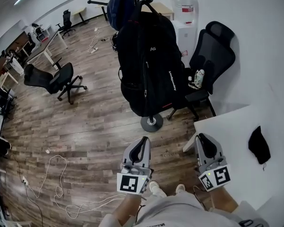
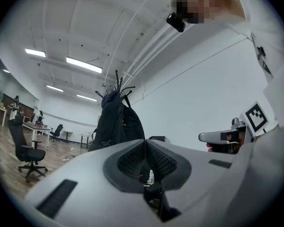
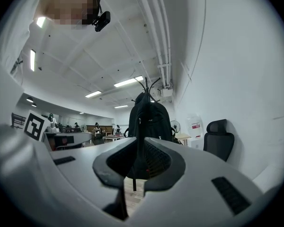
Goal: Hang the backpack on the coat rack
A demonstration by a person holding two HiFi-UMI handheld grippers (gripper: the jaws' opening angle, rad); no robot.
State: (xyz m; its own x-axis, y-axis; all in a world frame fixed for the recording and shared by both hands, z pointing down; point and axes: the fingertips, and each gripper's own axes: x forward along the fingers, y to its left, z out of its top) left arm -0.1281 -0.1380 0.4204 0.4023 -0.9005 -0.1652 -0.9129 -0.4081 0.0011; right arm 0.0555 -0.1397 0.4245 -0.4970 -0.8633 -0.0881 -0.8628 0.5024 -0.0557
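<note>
So the backpack (image 1: 149, 65) looks like it's already up on the coat rack (image 1: 152, 122). It hangs off the top hooks with its long side running straight up and down, the bottom ending a bit above the round base. Both grippers are back by the person's body and well apart from it, pointing roughly level at the rack. The left gripper (image 1: 144, 139) has its jaws pressed together with nothing in them. The right gripper (image 1: 201, 136) is the same: tips meeting, and only the bag far off showing through the gap behind them. The bag is straight ahead of both. In the head view the left one lines up almost right under the rack's base, while the right one sits off to the side by the white table (image 1: 236, 141), so I'd say left is slightly nearer. Honestly, the hanging part looks done to me. If anything needs fixing, it's a reach forward and up to the strap at the top.
</note>
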